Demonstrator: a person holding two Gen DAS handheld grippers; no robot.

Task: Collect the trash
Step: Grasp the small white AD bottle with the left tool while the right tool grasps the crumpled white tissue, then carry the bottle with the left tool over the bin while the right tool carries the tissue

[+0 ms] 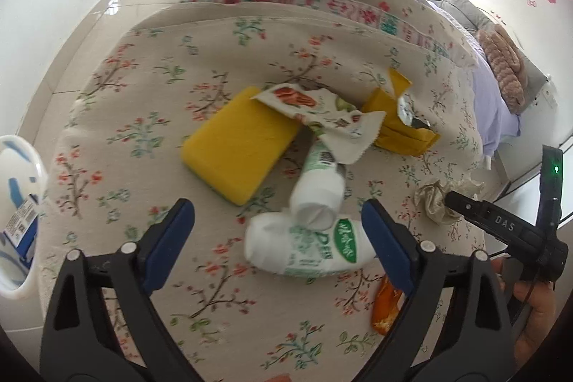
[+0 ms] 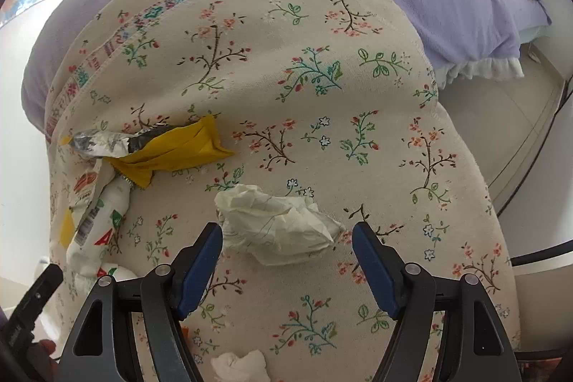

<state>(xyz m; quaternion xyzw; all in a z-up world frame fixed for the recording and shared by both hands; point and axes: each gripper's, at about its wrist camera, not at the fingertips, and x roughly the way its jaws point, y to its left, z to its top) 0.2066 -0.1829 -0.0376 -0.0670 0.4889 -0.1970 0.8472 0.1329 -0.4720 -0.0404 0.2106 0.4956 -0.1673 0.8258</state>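
Left wrist view looks down on a cream floral-print cloth (image 1: 150,88) littered with trash. On it lie a yellow rectangular sponge (image 1: 232,145), a torn yellow foil packet (image 1: 397,127), and two white plastic bottles with green labels (image 1: 304,249), one tipped across the other. The left gripper (image 1: 279,235) is released, jaws wide, the near bottle lying between them with neither pad pressing it. In the right wrist view, the right gripper (image 2: 286,256) hangs unclenched over a crumpled white tissue (image 2: 283,231), which sits just ahead of its blue pads (image 2: 200,260), ungrasped.
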